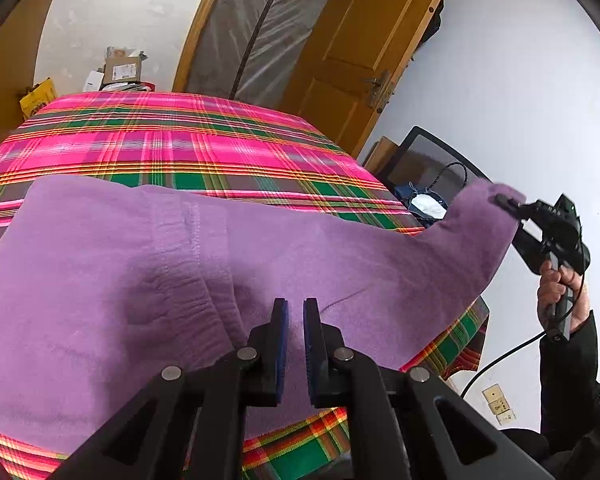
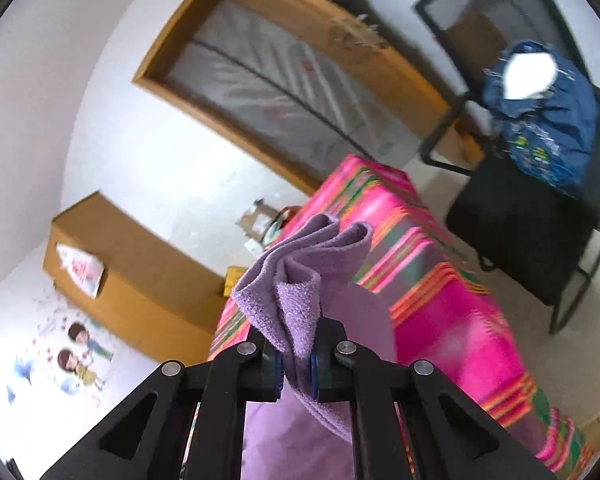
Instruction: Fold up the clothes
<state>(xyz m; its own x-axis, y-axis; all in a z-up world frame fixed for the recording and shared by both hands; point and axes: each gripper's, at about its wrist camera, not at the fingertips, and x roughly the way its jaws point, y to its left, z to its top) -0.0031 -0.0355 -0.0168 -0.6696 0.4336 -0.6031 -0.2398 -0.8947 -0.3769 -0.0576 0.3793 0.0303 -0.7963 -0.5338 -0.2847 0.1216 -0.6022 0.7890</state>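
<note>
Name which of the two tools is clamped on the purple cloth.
The right tool: purple cloth bunches between its pads. The left tool grips nothing.

**Garment on table, one corner raised at right**

Garment (image 1: 160, 280) lies spread on the table (image 1: 180, 140), covering its near half. Left gripper (image 1: 296, 312) sits low centre, over the cloth. Garment's right corner is lifted off the table edge to the right gripper (image 1: 508, 204), mid right of frame. Chair (image 1: 432, 152) behind that corner; door (image 1: 360, 40) upper centre; boxes (image 1: 120, 68), probably on the floor, beyond the table's far edge.
</note>
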